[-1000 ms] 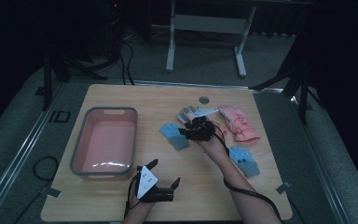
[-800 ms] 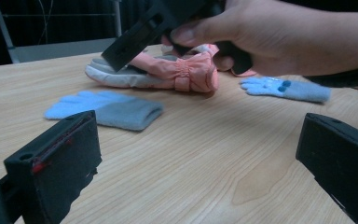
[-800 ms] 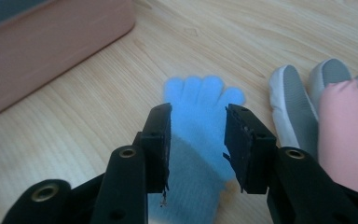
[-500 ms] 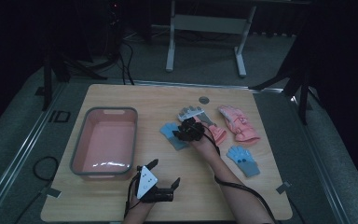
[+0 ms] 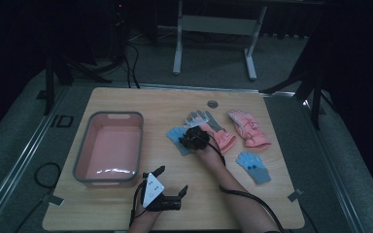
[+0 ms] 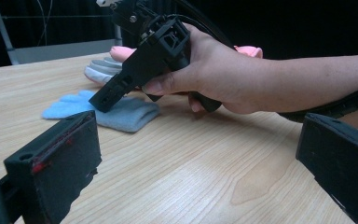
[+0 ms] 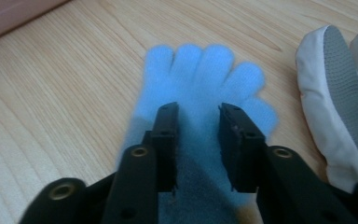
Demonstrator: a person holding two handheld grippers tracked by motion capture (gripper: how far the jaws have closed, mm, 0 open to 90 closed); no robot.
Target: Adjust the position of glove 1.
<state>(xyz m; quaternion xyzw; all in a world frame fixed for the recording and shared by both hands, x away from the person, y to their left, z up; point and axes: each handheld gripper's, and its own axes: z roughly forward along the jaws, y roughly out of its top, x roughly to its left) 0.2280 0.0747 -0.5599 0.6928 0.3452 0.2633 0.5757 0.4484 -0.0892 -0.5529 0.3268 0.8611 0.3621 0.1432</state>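
Note:
A light blue glove (image 5: 177,135) lies flat on the wooden table (image 5: 141,102), fingers pointing away in the right gripper view (image 7: 205,74). My right gripper (image 5: 190,139) is tilted down onto it, the tips resting on its palm (image 7: 197,135). Its jaws have just been closing and stand a little apart, with flat glove fabric showing in the gap between them. The left gripper view shows that same gripper (image 6: 106,97) touching the blue glove (image 6: 121,114). My left gripper (image 5: 171,180) rests near the table's front edge, open, nothing between its jaws (image 6: 196,163).
A grey-and-white glove (image 5: 201,118) lies just beyond the blue one (image 7: 340,93). Two pink gloves (image 5: 248,128) sit to the right, and a second blue glove (image 5: 253,166) lies nearer the front right. A pink tub (image 5: 111,115) stands at the left.
My right gripper has moved left and down from over the grey and pink gloves onto the blue glove. The left gripper has stayed put.

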